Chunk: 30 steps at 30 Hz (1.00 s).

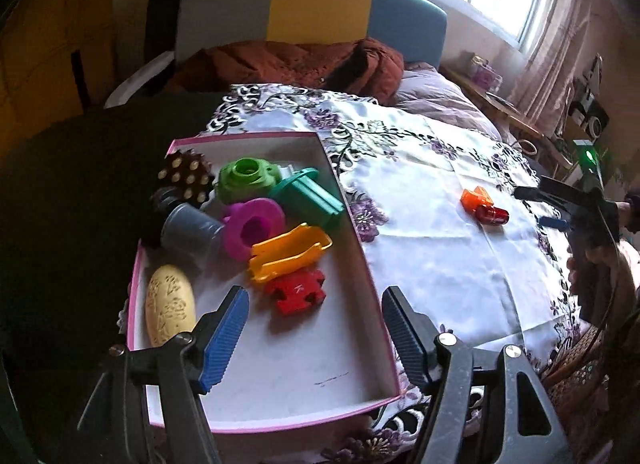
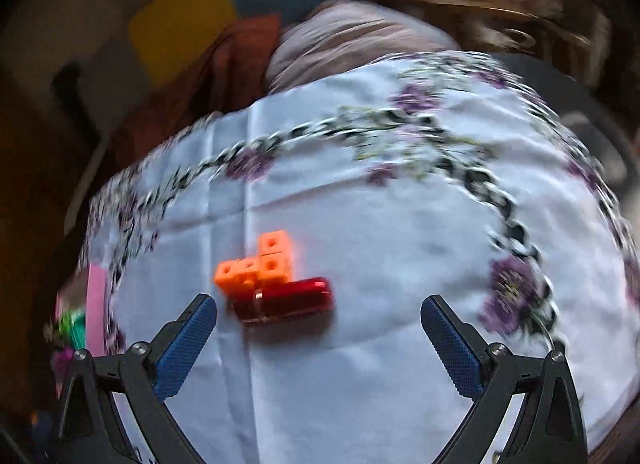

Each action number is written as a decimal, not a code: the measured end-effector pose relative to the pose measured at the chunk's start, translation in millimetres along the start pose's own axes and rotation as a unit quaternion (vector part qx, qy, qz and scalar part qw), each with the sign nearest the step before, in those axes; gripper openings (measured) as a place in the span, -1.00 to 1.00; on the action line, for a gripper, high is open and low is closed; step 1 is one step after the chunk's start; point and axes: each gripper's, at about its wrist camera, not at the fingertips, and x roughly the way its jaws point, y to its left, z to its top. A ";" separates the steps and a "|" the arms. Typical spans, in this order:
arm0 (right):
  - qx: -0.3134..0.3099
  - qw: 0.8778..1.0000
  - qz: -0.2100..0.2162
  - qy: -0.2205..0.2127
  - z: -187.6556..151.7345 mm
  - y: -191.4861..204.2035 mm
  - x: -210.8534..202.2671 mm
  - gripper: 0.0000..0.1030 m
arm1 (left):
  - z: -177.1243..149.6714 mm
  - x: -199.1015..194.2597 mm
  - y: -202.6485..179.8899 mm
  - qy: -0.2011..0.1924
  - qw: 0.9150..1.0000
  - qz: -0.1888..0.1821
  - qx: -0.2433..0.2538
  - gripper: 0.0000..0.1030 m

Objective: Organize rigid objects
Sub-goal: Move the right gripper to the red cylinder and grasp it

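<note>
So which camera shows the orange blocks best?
The right wrist view. The orange blocks sit close, just ahead of the open right gripper, so their cube shapes and holes show, touching the red piece, though it's blurry. The left wrist view shows them only small and far off on the cloth.

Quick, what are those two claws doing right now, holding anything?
Left gripper: open, empty, above the pink box.
Right gripper: open, empty, near the orange cube block.

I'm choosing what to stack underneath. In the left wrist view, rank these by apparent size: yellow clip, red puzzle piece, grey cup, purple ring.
1. yellow clip
2. grey cup and purple ring, too alike to separate
3. red puzzle piece, smallest despite being nearest
</note>
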 end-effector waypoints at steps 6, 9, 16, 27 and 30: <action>-0.040 0.999 0.000 -0.012 15.1 20.2 19.7 1.00 | 6.1 5.8 -6.7 0.000 1.000 0.001 -0.001 0.36; -0.035 0.999 -0.007 0.011 12.3 15.9 34.1 1.00 | 6.2 9.2 -7.4 0.005 1.000 0.006 0.002 0.36; -0.032 0.999 0.009 0.041 13.2 13.8 48.2 1.00 | 4.0 14.5 -1.5 0.010 1.000 0.002 -0.020 0.36; -0.099 0.993 -0.026 0.067 4.5 36.8 68.6 1.00 | 2.3 19.5 -1.2 0.018 1.000 -0.003 -0.021 0.36; -0.127 0.988 -0.049 0.066 1.4 44.6 71.4 0.85 | 2.2 20.1 -1.9 0.019 1.000 -0.006 -0.021 0.36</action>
